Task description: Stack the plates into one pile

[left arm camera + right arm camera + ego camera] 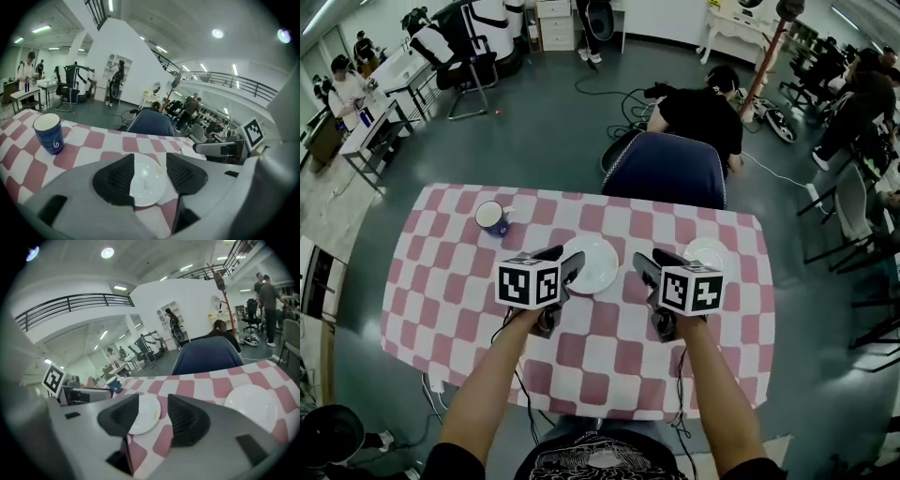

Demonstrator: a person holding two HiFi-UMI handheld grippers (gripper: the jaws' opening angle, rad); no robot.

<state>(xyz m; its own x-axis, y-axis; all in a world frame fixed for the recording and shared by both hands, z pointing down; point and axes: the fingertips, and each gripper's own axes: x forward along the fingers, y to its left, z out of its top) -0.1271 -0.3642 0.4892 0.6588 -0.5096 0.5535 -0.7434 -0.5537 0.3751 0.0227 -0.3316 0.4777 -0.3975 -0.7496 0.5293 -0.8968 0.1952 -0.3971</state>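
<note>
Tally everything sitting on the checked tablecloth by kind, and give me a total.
White plates: 2 (middle plate, right plate)
Blue cup: 1
Total: 3

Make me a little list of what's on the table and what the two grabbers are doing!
table: pink-and-white checked cloth
middle plate: white, lying flat
right plate: white, apart from the middle plate, not stacked
mug: blue, upright, left of the middle plate
left gripper: jaws apart, holding nothing
right gripper: jaws apart, holding nothing
</note>
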